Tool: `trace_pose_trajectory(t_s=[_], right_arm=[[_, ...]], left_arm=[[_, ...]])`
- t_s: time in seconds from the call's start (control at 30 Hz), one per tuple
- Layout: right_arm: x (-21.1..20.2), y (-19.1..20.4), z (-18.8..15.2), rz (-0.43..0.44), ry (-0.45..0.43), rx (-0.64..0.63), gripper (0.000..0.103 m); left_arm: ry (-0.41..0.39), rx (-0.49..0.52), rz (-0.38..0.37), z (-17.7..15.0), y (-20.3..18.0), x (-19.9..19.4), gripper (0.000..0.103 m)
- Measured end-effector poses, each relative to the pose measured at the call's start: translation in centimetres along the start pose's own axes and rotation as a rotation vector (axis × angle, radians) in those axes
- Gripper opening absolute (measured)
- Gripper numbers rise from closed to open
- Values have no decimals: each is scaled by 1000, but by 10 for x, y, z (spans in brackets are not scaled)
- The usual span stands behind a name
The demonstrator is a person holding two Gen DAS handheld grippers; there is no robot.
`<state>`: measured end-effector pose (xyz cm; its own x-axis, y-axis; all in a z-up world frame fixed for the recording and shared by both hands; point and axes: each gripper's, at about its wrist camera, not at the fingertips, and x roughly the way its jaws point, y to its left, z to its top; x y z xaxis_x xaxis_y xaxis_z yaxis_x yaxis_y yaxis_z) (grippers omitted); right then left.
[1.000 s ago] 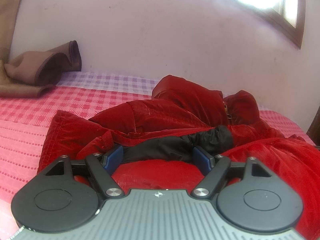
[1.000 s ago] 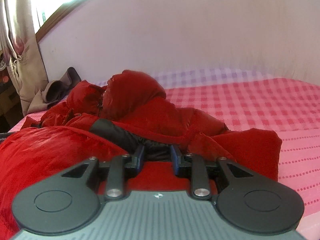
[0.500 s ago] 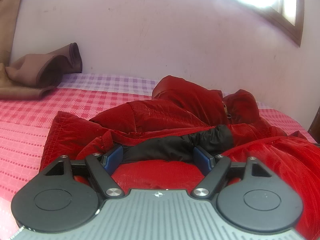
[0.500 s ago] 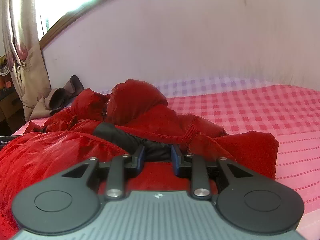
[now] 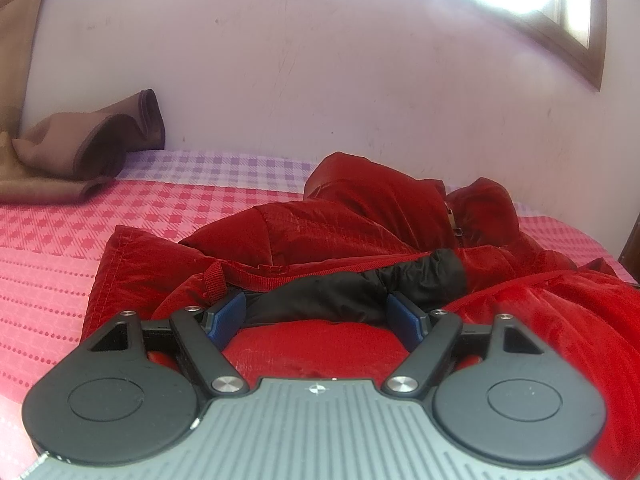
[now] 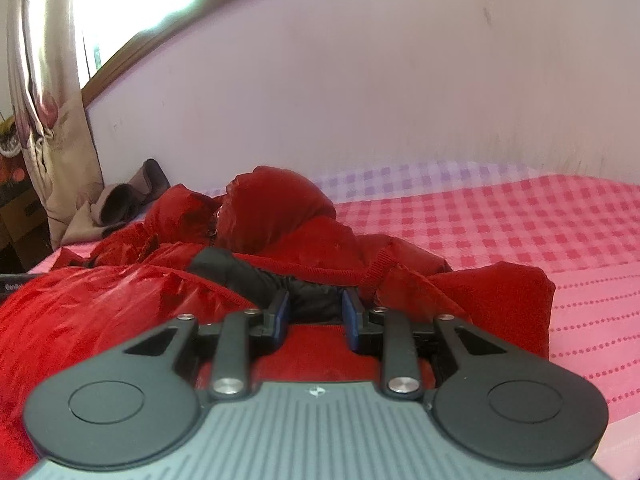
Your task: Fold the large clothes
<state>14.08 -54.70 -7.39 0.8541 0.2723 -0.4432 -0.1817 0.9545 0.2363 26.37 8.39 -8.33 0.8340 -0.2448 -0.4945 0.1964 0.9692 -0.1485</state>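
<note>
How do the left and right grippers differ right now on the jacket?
1. The left gripper stands wide, while the right gripper is much narrower.
2. A broad bunch of the red jacket's black lining sits between the left gripper's pads; the right gripper's pads flank a smaller bunch.

Both point down over the red jacket on the checked bedsheet.

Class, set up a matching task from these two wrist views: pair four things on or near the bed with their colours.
Things:
1. puffer jacket
2. jacket lining
3. bedsheet
4. folded cloth

Colours:
A. brown
B. pink check
C. red
D. black

Pairs: 1-C, 2-D, 3-B, 4-A
</note>
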Motion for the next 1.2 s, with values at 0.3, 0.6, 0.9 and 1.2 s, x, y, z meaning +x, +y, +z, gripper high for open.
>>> trace_pose_trajectory(t_s=[0.3, 0.6, 0.9, 1.2], right_arm=[[0, 8, -1, -38, -10, -53, 27], [-1, 4, -1, -20, -6, -30, 27], [-3, 5, -2, -24, -12, -32, 27], [-2, 6, -2, -33, -14, -42, 27]], left_arm=[[8, -12, -29, 3, 5, -5, 77], [1, -139, -141, 38, 79, -87, 103], [248, -232, -325, 6, 143, -55, 102], [276, -222, -566, -11, 141, -19, 77]])
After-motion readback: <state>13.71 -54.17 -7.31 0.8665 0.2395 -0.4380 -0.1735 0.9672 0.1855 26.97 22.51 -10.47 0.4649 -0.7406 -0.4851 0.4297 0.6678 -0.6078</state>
